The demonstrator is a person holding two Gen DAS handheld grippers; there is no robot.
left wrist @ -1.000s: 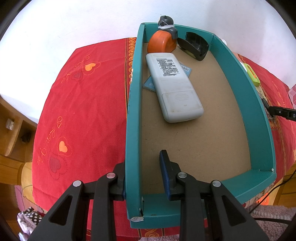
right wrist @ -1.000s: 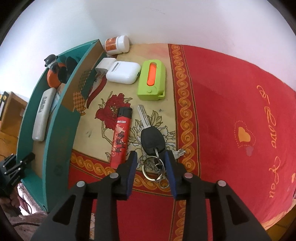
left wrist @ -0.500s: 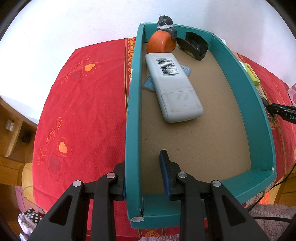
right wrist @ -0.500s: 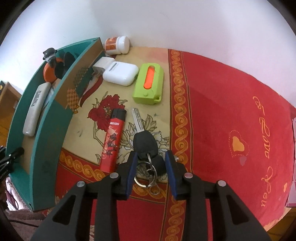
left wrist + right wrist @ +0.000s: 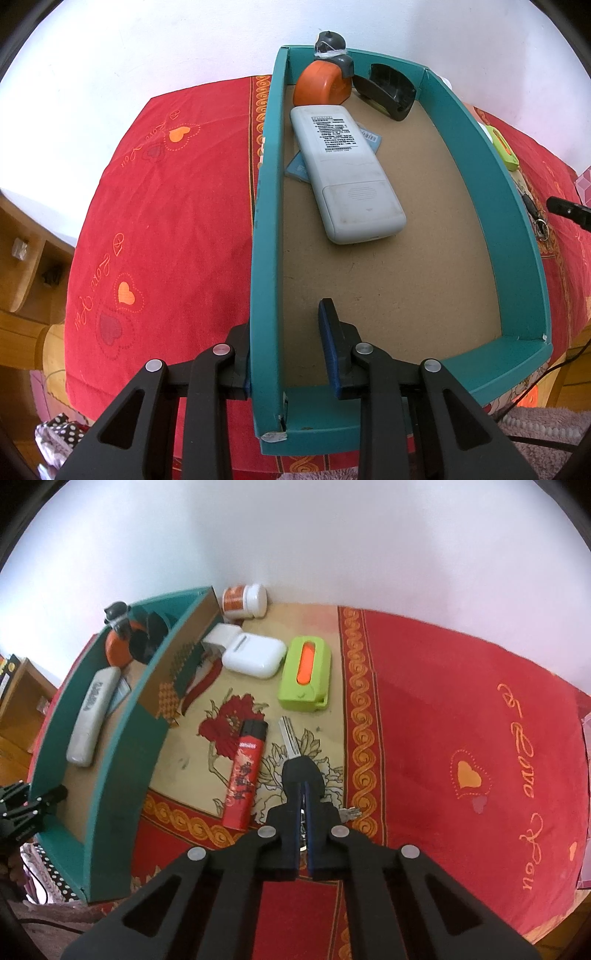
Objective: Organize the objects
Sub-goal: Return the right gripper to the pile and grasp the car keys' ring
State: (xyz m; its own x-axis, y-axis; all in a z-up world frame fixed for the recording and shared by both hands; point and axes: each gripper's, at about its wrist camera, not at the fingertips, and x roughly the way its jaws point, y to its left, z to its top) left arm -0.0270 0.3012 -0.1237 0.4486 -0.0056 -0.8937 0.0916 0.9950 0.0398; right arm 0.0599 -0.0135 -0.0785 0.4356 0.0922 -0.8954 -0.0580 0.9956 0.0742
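The right hand-held gripper (image 5: 303, 794) has just been closing and now sits clenched on the key bunch (image 5: 291, 746), its blade poking out toward the far side, on the cloth-covered worktop (image 5: 461, 709) beside the red lighter (image 5: 245, 775). The left hand-held gripper (image 5: 286, 343) straddles the near left wall of the teal tray (image 5: 517, 236), steadying it. I'd say the pickup is underway; next comes lifting the keys and carrying them left, over the wall, into the tray.

you see a teal tray (image 5: 517, 236) with a brown floor. in it lie a white remote (image 5: 347, 177) and an orange tape roll (image 5: 319, 86). the cloth (image 5: 461, 709) is red with orange hearts and gold swirls. the lighter (image 5: 245, 775) is red, the case (image 5: 306, 677) green with an orange stripe.
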